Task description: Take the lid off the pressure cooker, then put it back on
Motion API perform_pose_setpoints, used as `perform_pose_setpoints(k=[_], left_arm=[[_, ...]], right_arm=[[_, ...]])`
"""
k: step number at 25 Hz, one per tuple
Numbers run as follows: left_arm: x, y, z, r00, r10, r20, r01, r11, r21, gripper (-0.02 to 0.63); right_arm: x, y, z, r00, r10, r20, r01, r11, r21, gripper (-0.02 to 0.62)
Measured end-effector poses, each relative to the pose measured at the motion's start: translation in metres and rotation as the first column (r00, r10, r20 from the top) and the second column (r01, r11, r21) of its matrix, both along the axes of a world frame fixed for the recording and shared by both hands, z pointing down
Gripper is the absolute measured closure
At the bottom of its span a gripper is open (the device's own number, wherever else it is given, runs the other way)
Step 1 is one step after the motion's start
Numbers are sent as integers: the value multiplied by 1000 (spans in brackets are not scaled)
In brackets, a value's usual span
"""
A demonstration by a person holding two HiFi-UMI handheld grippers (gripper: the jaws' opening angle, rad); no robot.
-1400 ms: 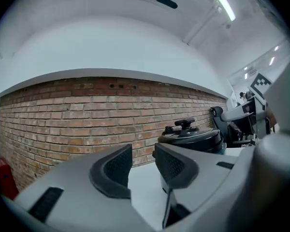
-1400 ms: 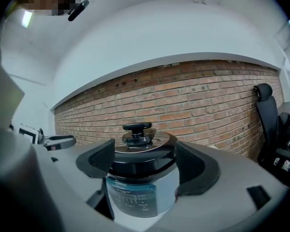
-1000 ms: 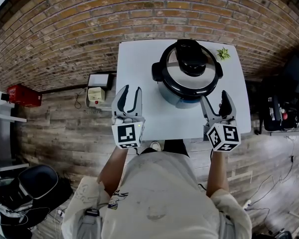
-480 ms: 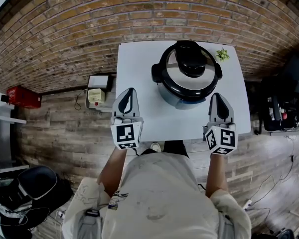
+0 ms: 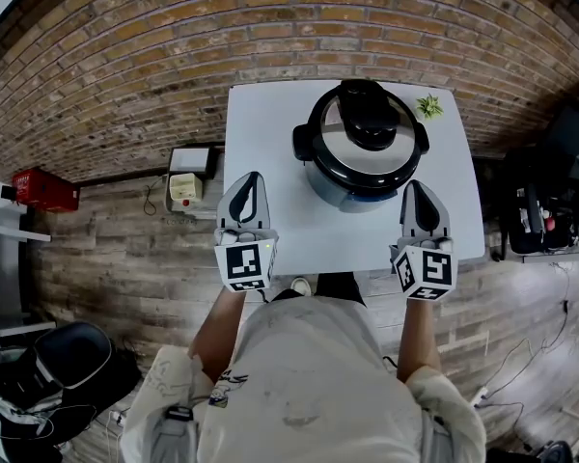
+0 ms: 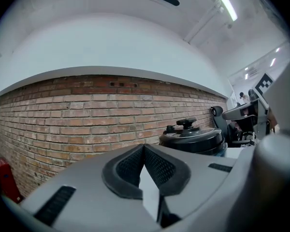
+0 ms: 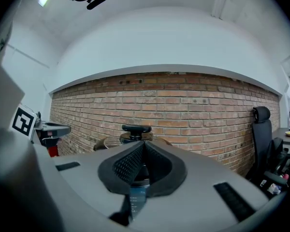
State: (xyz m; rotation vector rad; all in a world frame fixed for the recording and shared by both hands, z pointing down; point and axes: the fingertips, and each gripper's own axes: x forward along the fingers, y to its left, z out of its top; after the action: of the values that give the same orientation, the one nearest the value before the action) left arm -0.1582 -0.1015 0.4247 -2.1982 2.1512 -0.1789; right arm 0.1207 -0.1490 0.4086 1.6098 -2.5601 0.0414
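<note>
Overhead, we label:
Pressure cooker: at the far side of the white table, lid seated; our right gripper view hides its body behind the jaws.
Left gripper: clenched, empty, by the table's left edge.
Right gripper: jaws just closed on nothing, clear of the cooker.

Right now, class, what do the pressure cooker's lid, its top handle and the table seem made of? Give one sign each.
Lid: probably metal, silvery with a light sheen.
Top handle: likely black plastic, dark and dull.
Table: smooth white top, perhaps laminate; the look leaves it open.
</note>
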Motion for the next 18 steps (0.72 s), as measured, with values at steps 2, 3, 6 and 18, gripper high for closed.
perform_pose_setpoints(k=[2, 3, 6, 18], left_arm=[[1, 0, -1, 1000, 4, 0, -4, 1000, 4, 591], [1, 0, -2, 1000, 5, 0, -5, 1000, 6, 591], [1, 1, -1, 1000, 7, -2, -7, 1000, 8, 591], [2, 1, -2, 1000, 7, 1, -7, 1000, 10, 591]], right_arm=[[0, 0, 0, 1000, 0, 0, 0, 1000, 1, 578], [0, 0, 0, 1000, 0, 1, 0, 1000, 2, 578], [-1, 1, 0, 1000, 0, 1, 0, 1000, 4, 578], [-1, 1, 1, 1000, 7, -18, -7, 1000, -2, 578]])
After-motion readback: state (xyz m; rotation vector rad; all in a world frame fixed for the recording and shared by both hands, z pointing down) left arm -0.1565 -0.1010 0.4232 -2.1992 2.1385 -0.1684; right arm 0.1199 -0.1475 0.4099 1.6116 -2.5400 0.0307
